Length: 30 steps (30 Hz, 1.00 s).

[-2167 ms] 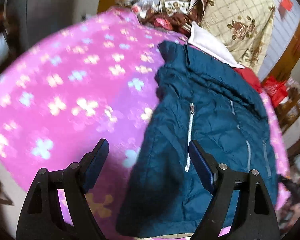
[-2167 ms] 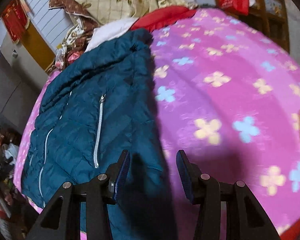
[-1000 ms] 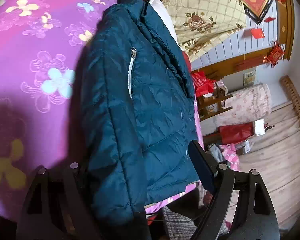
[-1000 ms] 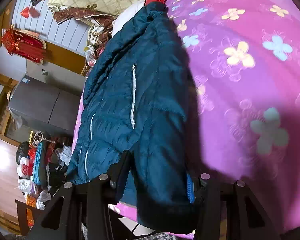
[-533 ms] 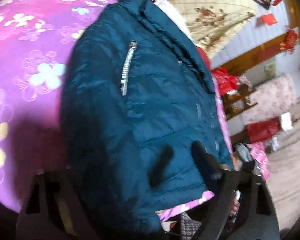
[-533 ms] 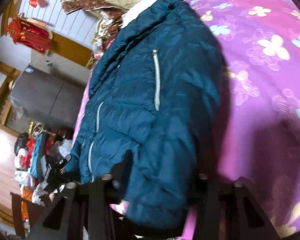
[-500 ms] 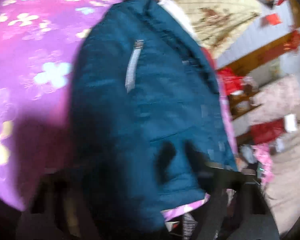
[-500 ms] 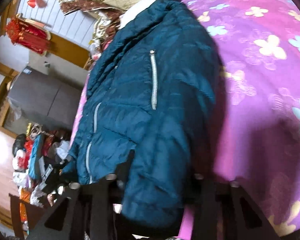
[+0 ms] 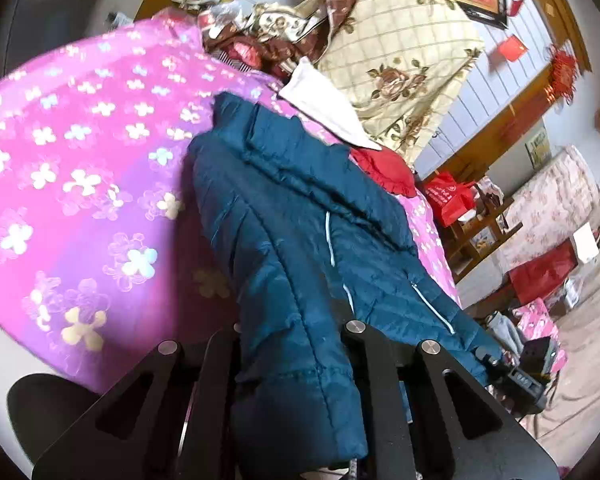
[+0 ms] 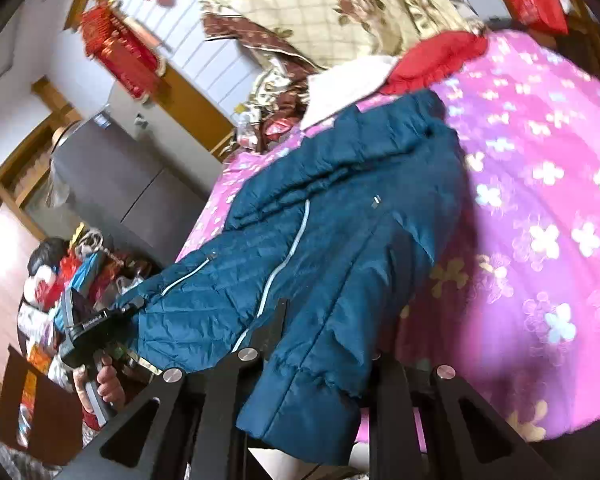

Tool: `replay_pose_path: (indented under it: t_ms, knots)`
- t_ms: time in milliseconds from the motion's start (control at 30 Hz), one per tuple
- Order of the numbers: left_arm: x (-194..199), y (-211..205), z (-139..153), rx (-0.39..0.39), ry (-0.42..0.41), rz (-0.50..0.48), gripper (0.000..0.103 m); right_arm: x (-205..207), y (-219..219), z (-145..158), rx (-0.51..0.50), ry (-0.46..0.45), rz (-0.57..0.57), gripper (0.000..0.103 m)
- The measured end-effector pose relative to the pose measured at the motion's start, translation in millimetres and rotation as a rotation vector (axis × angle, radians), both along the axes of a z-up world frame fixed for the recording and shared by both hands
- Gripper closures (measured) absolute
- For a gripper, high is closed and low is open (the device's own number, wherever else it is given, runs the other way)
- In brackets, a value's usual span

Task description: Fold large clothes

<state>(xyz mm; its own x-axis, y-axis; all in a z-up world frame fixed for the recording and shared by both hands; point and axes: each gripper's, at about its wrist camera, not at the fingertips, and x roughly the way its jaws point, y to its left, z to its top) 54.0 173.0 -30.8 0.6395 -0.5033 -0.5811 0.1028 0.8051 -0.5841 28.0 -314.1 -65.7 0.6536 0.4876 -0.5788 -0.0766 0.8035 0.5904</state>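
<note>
The teal jacket (image 9: 300, 216) lies along the near edge of the bed (image 9: 80, 160). The left gripper (image 9: 292, 344) and right gripper (image 10: 324, 344) each have jaws clamped on its hem.

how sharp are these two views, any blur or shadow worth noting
Left wrist view: fisheye bends the room edges; the jacket is fairly sharp, the bedspread flowers smear at far left, and a shadow lies beside the jacket's left edge. Right wrist view: softer overall, the quilt and red ornament blurred, a dark shadow on the bedspread right of the jacket.
</note>
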Motion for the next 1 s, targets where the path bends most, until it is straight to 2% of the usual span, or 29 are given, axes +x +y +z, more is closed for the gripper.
replay_pose_path:
  t_ms: [200,333,433,633,767,867,1000]
  knots:
    - [-23,2,0,0.076,-0.011,0.037,0.091,-20,-4,8,-0.028,-0.003,-0.005,0.087]
    - [-15,2,8,0.064,-0.016,0.054,0.091,-10,-12,14,-0.014,-0.013,-0.024,0.087]
    - [2,-3,20,0.103,-0.044,0.061,0.091,9,-12,30,-0.050,-0.037,-0.033,0.087]
    - [73,-12,42,0.160,-0.072,0.093,0.091,74,-16,60,-0.107,-0.090,-0.098,0.087]
    - [129,-21,59,0.231,-0.081,0.124,0.090,125,-15,81,-0.157,-0.119,-0.148,0.087]
    - [175,-27,67,0.269,-0.057,0.146,0.090,164,-15,93,-0.192,-0.123,-0.178,0.087]
    - [237,-36,71,0.311,-0.022,0.174,0.090,227,-16,99,-0.288,-0.107,-0.228,0.087]
